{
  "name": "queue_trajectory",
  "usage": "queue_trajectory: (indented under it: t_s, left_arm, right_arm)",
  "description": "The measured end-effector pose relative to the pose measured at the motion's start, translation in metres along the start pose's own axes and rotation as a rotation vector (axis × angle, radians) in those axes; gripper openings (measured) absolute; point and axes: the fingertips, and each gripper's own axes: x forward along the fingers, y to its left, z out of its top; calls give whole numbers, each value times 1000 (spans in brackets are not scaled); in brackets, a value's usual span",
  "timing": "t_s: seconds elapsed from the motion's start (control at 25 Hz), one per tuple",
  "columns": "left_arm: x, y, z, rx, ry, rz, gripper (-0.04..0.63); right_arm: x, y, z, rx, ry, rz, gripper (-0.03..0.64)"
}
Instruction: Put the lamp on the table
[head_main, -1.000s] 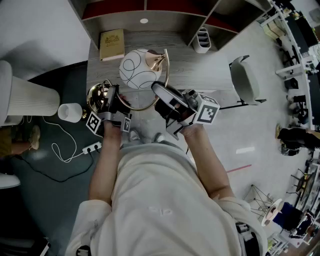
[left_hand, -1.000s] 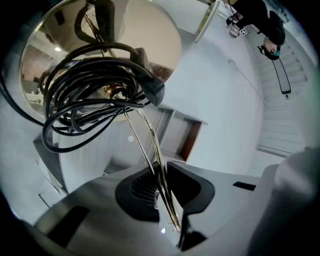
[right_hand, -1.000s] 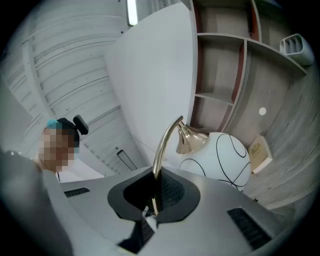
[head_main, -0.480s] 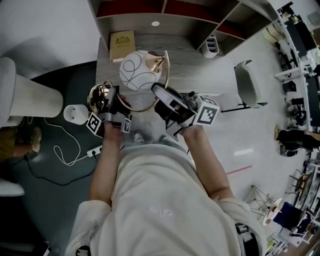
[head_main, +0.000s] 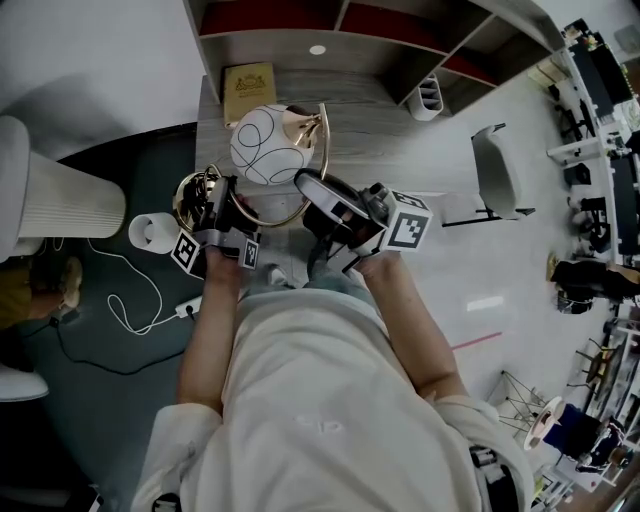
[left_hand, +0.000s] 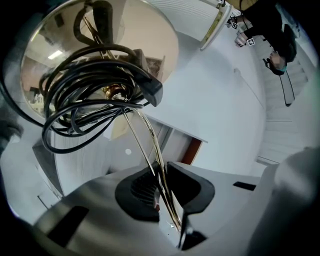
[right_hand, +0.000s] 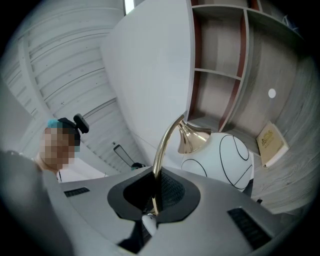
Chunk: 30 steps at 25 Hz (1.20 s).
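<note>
In the head view, your left gripper (head_main: 228, 203) covers part of the lamp's gold base (head_main: 192, 195), and your right gripper (head_main: 312, 190) hides the lower run of the brass arc (head_main: 328, 140). The print on the book (head_main: 250, 80) is too small to read. In the right gripper view, the gripper's body hides the underside of the white globe shade (right_hand: 225, 155).

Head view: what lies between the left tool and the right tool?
The lamp's curved gold arm spans that gap in the head view; the left tool and the right tool are each shut on it.
</note>
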Motion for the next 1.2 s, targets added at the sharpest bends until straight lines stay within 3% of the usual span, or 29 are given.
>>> queue_trajectory:
  t_s: [0.52, 0.72, 1.2]
  left_arm:
    - [76, 33, -7, -12, -53, 11, 66]
    - [149, 67, -37, -26, -50, 33, 69]
    - [178, 91, -61, -57, -44, 26, 72]
  right_arm:
    - [2, -58, 69, 45, 58, 23, 31]
    - [-18, -99, 138, 57, 63, 22, 31]
    - [-33, -113, 166, 56, 95, 13, 31]
